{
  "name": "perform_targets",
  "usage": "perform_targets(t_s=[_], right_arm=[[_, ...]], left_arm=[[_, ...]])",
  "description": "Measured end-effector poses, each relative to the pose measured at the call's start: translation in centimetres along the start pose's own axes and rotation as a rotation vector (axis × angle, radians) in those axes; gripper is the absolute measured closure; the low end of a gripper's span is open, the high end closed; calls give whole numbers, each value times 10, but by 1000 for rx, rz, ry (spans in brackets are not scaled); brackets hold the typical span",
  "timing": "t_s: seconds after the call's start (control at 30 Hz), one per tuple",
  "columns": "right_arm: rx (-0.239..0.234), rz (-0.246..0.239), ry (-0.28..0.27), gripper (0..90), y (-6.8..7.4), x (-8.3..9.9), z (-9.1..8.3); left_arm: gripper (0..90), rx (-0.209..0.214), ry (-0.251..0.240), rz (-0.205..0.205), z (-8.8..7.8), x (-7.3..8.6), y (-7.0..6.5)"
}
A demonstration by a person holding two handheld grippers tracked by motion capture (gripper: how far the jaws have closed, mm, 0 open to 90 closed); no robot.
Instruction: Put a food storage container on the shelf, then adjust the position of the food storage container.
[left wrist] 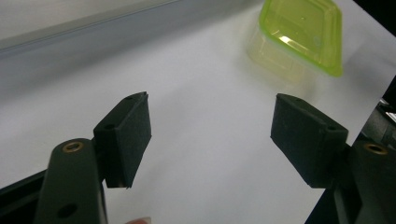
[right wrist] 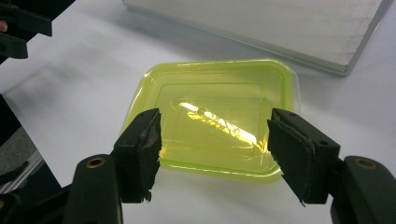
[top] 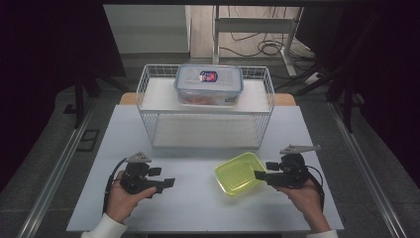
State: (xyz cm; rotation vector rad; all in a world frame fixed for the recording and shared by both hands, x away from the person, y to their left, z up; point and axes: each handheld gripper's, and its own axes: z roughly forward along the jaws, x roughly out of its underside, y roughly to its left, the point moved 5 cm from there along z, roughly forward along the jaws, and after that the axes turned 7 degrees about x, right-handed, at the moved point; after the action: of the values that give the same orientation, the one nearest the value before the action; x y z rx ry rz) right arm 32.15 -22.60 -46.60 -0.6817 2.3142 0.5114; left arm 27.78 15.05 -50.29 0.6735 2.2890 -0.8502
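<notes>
A translucent yellow-green lidded container (top: 239, 173) lies on the white table (top: 198, 208), right of centre. My right gripper (top: 259, 175) is at its right edge, pointing left, held by a hand. In the right gripper view the gripper (right wrist: 215, 116) stands open, its pads (right wrist: 140, 140) either side of the container's (right wrist: 215, 79) near rim; I cannot tell whether they touch it. My left gripper (top: 169, 183) hovers left of centre, pointing right, well apart from the container. In its own view it (left wrist: 211, 105) is open over bare table, the container (left wrist: 303, 32) farther off.
A white wire rack (top: 205, 106) stands at the back of the table. On its top shelf sits a clear box (top: 209, 84) with a clip lid and something orange inside. The rack's base board (right wrist: 280, 28) lies just beyond the container. Table edges are near both hands.
</notes>
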Motion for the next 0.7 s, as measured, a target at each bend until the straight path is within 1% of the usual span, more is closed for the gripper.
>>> perform_targets(t_s=[0.13, 0.2, 0.23, 0.27, 0.33, 0.43, 0.47, 0.53, 0.63, 0.7], right_arm=[[7, -8, 5, 353, 1, 0, 0], [19, -14, 3, 354, 0, -2, 0], [26, -18, 4, 359, -1, -2, -1], [36, -23, 0, 370, -2, -4, -2], [46, -23, -1, 395, -3, -5, -4], [67, -21, 10, 430, -8, -7, -5], [74, -21, 16, 436, -10, -7, -5], [87, -18, 22, 452, -13, -7, -4], [111, -18, 38, 494, -19, -8, -2], [133, -22, 53, 546, -25, -9, 0]], left_arm=[[280, -16, -6, -12, -4, 1, 3], [276, -25, -11, -15, -6, 2, 4], [274, -27, -10, -24, -6, 2, 4], [271, -29, -7, -29, -7, 2, 5], [265, -39, -6, -24, -7, 1, 6], [258, -45, -6, -26, -9, 1, 8], [256, -48, -7, -34, -9, 1, 9], [253, -52, -7, -37, -10, 1, 10], [251, -59, -4, -36, -11, 0, 10], [249, -59, 1, -38, -10, 1, 10]])
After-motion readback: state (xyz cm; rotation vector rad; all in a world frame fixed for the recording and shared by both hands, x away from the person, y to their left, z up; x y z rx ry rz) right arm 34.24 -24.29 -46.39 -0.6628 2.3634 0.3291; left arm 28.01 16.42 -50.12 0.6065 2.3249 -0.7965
